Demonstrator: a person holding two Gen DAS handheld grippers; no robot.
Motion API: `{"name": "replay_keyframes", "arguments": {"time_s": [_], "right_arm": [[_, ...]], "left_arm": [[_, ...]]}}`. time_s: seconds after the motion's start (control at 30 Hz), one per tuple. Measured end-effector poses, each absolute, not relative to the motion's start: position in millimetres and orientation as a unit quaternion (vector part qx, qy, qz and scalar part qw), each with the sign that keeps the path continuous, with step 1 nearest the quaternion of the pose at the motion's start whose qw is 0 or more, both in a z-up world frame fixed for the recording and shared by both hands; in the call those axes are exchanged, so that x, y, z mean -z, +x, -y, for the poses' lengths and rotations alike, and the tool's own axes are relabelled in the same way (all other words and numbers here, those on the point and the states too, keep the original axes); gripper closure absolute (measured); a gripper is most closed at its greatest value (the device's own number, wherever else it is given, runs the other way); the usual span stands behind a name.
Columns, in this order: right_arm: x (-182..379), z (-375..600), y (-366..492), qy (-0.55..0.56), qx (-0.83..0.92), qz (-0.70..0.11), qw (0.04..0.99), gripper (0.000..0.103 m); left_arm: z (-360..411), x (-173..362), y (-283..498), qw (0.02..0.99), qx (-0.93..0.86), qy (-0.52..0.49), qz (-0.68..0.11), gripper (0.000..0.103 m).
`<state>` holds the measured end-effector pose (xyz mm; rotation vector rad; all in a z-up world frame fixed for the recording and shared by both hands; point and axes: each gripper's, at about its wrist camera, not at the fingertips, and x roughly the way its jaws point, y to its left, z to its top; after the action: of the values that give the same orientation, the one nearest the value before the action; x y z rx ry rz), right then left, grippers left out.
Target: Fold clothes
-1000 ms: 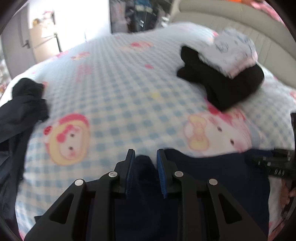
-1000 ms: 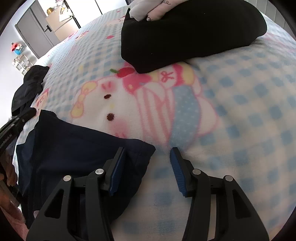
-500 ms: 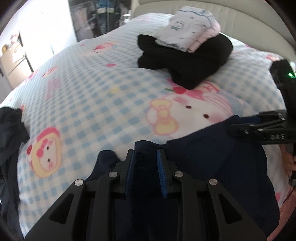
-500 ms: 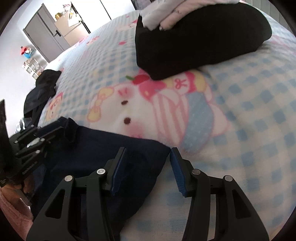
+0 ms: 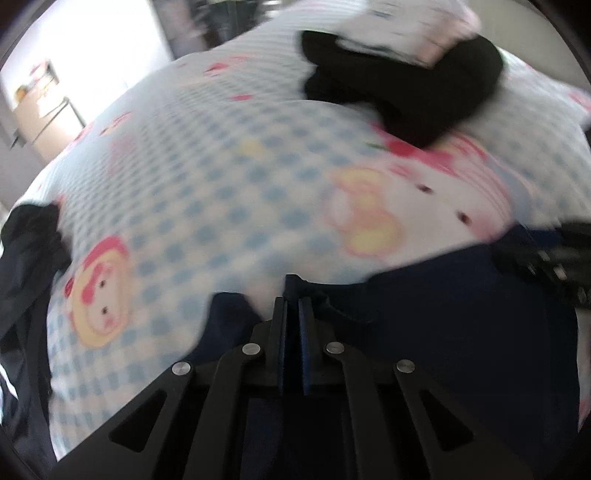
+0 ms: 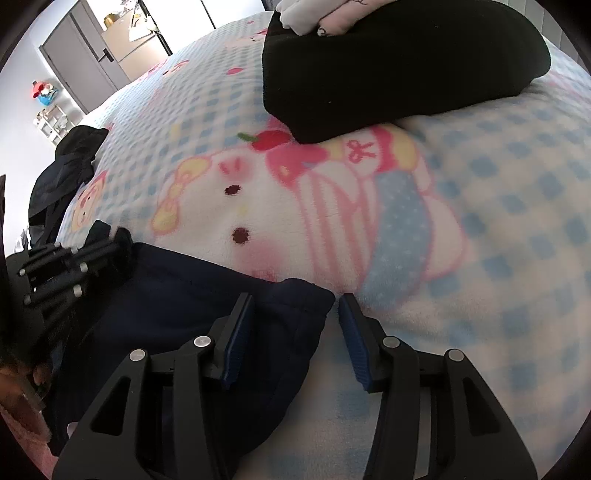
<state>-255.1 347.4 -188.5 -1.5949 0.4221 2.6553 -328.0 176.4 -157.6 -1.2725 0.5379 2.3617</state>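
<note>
- checkered cartoon blanket covers the whole bed
- navy garment lies flat at the near edge
- folded black stack further back, partly cut off
- left gripper fingers pinching a navy fold, view blurry
- right gripper fingers spread around the garment's corner

**What Things Are Made Of**

The blanket on the bed is soft, fuzzy cloth. It looks fluffy and not shiny.

The dark blue garment is smooth cloth with a dull look and a sewn edge.

The black folded clothes are thick, matt cloth. The white and pink clothes on top are thin, soft cloth.

The left tool and the right tool are hard black plastic, a bit shiny. Each has small round silver metal pins. Their pads are blue and look rubbery, with tiny ridges.

The door far back looks smooth and grey.
</note>
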Motion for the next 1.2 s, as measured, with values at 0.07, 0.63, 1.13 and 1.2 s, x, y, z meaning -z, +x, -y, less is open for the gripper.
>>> {"name": "replay_keyframes", "arguments": {"time_s": [0.07, 0.63, 1.13, 1.2], "right_arm": [[187.5, -348.3, -254.5, -0.51, -0.85, -0.136, 0.008, 0.055], [145.0, -355.1, -234.7, -0.441, -0.883, -0.159, -0.01, 0.056], [164.2, -343.0, -246.9, -0.477, -0.865, -0.15, -0.02, 0.062], [159.6, -351.1, -247.0, -0.47, -0.868, -0.158, -0.004, 0.062]], "left_arm": [[-170.6, 159.7, -335.9, 0.192, -0.846, -0.465, -0.173, 0.097], [-129.6, 113.2, -299.5, 0.213, -0.886, -0.411, -0.041, 0.094], [-147.7, 147.6, -330.6, 0.178, -0.872, -0.452, -0.059, 0.094], [-143.0, 137.3, -330.0, 0.186, -0.88, -0.436, -0.039, 0.094]]}}
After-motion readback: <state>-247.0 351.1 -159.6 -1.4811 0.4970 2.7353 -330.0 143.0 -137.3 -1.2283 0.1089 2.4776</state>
